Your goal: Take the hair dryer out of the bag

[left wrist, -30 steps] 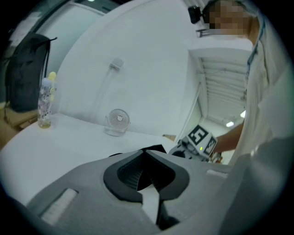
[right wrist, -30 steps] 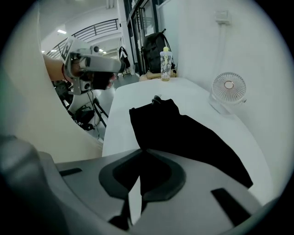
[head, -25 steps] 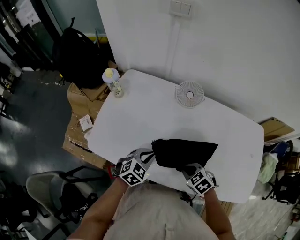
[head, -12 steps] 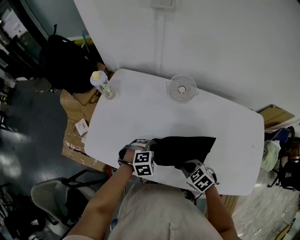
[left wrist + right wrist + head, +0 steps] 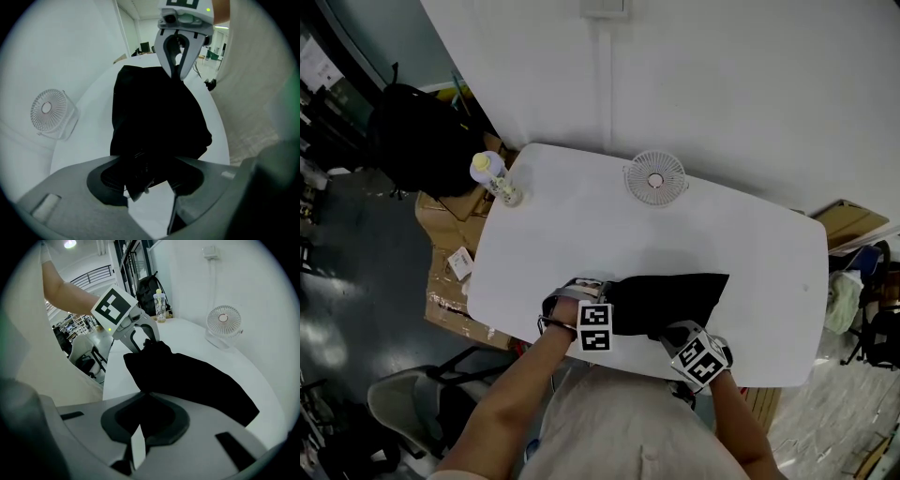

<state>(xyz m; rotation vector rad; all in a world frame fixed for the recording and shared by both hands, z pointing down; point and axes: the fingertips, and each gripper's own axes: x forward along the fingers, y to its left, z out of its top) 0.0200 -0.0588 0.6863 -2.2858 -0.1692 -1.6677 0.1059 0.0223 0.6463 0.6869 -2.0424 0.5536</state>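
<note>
A fan (image 5: 654, 178) and a bottle (image 5: 493, 176) stand along the top of the white table (image 5: 750, 234), well apart from the black bag (image 5: 670, 298) at its lower edge. The left gripper (image 5: 150, 180) has rolled and sunk at the bag's left end. Its jaws are opening, with cloth loose between them. The right gripper (image 5: 140, 427) is clamped on the bag's lower right edge.

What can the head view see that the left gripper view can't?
Only the head view shows the bottle at a corner of the white table, plus the black backpack and cardboard boxes beside it. Only the left gripper view looks between the left tongs: their jaws are opening, with an edge of the black bag between them. Both show that bag, the small fan, the table and the right tongs pinching the bag's other end.
</note>
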